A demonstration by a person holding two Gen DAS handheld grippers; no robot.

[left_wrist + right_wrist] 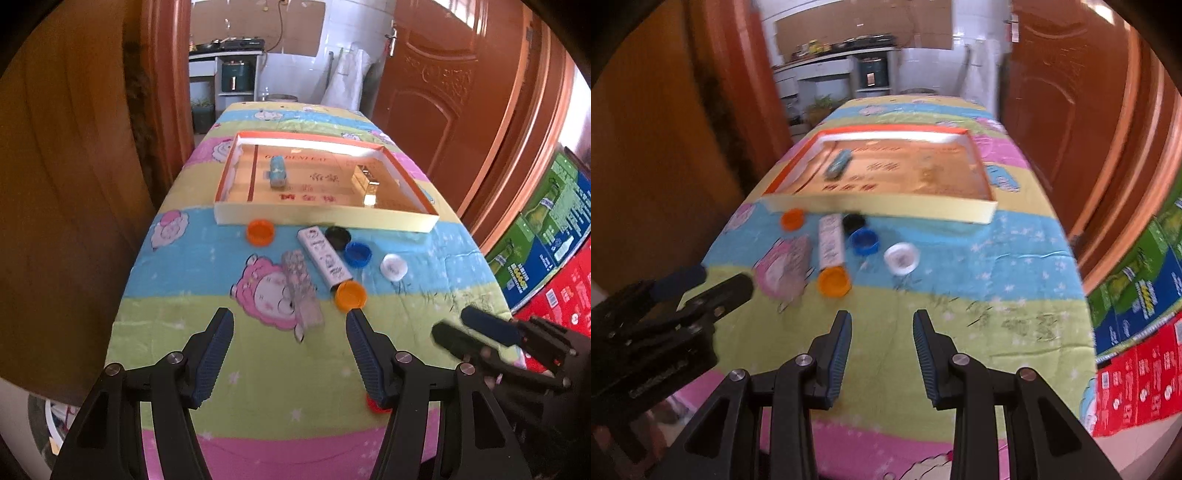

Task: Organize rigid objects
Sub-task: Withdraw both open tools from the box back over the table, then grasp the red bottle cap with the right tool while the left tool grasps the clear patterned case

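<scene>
Left hand-held gripper (290,319): jaws wide apart, empty, above worktop (258,369) near edge.
Right hand-held gripper (881,321): jaws apart, empty.
Tray (325,218): mid-worktop; print unreadable.

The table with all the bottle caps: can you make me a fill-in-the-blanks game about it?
1. Two caps share the colour ____.
2. The little blue box lies inside the big ____.
3. The white cap sits on the cloth to the right of the ____ cap.
4. The left tool holds ____ between its fingers.

Missing words: orange; tray; blue; nothing
</scene>
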